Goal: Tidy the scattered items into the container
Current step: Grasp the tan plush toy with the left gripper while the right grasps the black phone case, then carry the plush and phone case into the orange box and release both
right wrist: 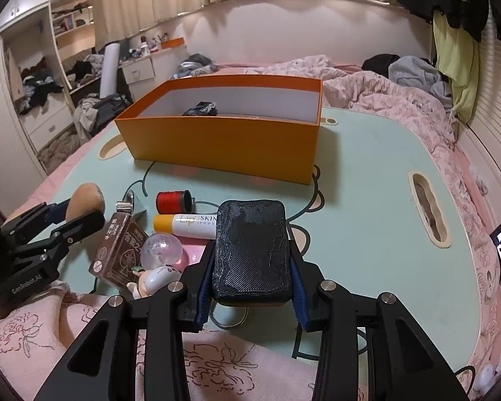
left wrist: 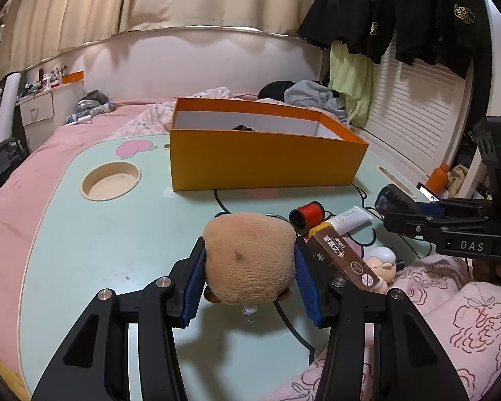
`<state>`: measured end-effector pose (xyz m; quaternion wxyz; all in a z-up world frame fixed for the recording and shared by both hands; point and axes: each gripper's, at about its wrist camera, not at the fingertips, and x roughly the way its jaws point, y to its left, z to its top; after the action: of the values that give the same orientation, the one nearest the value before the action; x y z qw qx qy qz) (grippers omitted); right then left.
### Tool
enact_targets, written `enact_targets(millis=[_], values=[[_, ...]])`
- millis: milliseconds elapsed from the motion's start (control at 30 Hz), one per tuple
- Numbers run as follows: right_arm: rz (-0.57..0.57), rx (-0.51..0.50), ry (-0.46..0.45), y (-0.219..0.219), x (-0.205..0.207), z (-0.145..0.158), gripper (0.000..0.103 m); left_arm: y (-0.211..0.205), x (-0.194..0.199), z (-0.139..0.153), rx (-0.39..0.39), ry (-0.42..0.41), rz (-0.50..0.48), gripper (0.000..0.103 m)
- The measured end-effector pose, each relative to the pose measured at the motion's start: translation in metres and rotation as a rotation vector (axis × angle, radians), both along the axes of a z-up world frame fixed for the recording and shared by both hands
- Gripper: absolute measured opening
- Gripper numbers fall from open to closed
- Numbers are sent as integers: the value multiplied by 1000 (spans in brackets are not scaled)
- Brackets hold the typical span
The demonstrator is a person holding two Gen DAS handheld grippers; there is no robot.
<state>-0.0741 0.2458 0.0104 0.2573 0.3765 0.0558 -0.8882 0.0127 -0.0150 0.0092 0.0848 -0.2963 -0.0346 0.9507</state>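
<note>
The left gripper (left wrist: 248,260) is clamped on a tan plush toy (left wrist: 248,257), its blue pads pressed into both flanks of the soft body, held just above the pale green bench (left wrist: 83,250); the orange box (left wrist: 267,160) that serves as the container lies straight ahead of it and slightly to the right, well apart, its long side facing the gripper and its open top showing one dark item already inside. Between the two grippers the remaining clutter sits in a tight cluster on the bench: a red thread spool (right wrist: 172,200), a white tube with a yellow cap (right wrist: 183,224), a brown card box (right wrist: 117,250), a clear ball (right wrist: 158,249) and a small white figurine (right wrist: 157,279), all near or touching one another. Further right, the right gripper (right wrist: 252,250) is closed on a dark blue rectangular case (right wrist: 252,250), gripped across its short width so its long axis runs forward toward the container; from here the box lies ahead and to the left, its near wall angled across the path. Both loads look ready to carry; the move ahead is, I judge, a forward reach over the near wall; neither gripper looks clearly nearer.
</note>
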Motion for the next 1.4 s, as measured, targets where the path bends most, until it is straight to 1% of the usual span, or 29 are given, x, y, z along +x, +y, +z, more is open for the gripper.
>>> enact_targets(millis=[1400], values=[[9, 5, -8, -3, 2, -2, 38, 2, -2, -2, -6, -13, 2, 50]])
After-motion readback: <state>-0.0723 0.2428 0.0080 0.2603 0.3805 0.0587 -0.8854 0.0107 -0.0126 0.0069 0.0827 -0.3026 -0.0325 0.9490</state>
